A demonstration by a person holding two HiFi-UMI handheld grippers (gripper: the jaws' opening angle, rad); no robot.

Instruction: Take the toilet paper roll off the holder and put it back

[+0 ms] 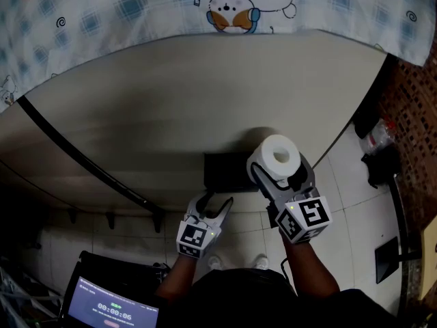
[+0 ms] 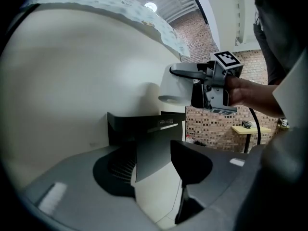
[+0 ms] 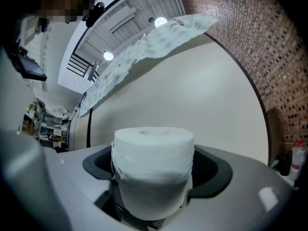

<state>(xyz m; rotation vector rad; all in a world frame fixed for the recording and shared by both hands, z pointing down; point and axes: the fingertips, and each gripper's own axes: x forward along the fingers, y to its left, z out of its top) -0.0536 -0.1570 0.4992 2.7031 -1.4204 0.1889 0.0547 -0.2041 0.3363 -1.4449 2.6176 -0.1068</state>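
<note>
Right gripper (image 1: 280, 176) clamps the white, upright toilet paper roll (image 3: 153, 167) at two o'clock of the black box-shaped wall holder (image 1: 225, 171). Left gripper (image 1: 217, 201), jaws wide, brackets its flap. Removal looks done; next, ease it back toward eight o'clock.

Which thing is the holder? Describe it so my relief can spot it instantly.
Find the big cream wall under the patterned cloth. On it, just left of the white toilet paper roll, sits the holder: the only black boxy thing fixed to the wall.
</note>
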